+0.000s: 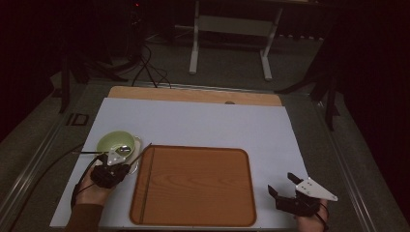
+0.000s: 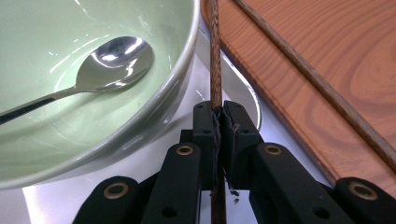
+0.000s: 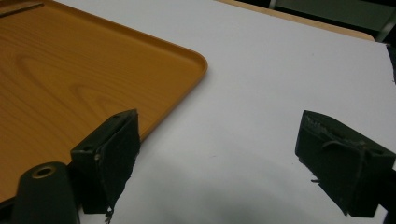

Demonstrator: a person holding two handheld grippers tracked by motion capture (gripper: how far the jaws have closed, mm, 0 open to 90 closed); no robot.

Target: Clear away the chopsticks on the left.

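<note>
Now the left claw is pinched tight on a thin brown wooden chopstick, lower centre of the left gripper view, between the pale green ceramic bowl and the orange wooden tray. Lift straight, probably clearing the tray rim, keeping the stick level. The right claw waits wide open and holds nothing.

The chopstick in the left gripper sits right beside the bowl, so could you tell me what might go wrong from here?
The left gripper pinches the chopstick near its end, so it could pivot or slip. Swinging it might knock the green bowl and rattle the spoon. The second chopstick on the tray could roll if bumped.
</note>
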